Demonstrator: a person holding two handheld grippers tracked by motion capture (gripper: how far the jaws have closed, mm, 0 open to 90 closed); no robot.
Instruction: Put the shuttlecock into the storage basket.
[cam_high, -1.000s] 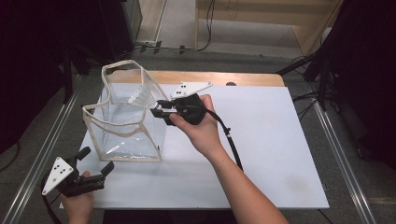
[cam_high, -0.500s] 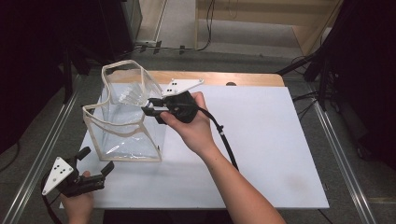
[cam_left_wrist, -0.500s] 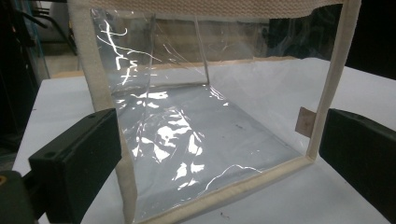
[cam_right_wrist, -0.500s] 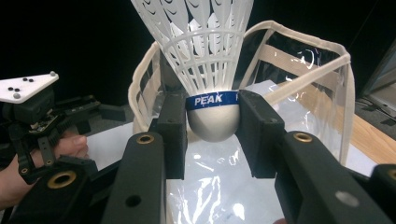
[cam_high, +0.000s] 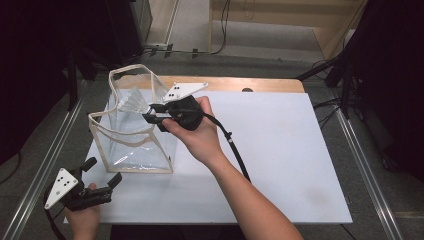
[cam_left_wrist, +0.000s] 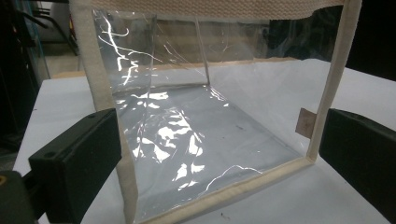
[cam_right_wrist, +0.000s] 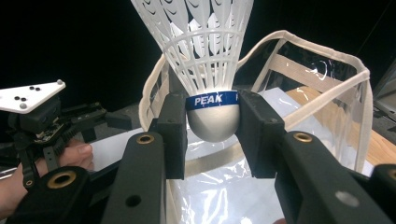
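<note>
A clear plastic bag (cam_high: 131, 140) with cream fabric edging stands open on the white table (cam_high: 280, 150) at the left. My right gripper (cam_high: 150, 113) hovers over its mouth, shut on the white cork base of a white plastic shuttlecock (cam_high: 132, 101) whose skirt points left. In the right gripper view the shuttlecock (cam_right_wrist: 205, 60) carries a blue PEAK band and sits pinched between both pads, above the bag's rim (cam_right_wrist: 322, 60). My left gripper (cam_high: 102, 177) rests open at the table's front left corner. In the left gripper view its wide-apart jaws frame the bag's side wall (cam_left_wrist: 196, 140) without touching it.
The white board covers a wooden tabletop (cam_high: 240, 84) whose far edge shows behind the bag. Metal rails (cam_high: 370, 165) run along both sides of the table. A black cable (cam_high: 235, 150) trails from my right gripper along the forearm. The board's right half is open.
My right gripper has carried the shuttlecock leftward and slightly up, from beside the bag's right edge to over its opening. The left gripper has stayed put.
</note>
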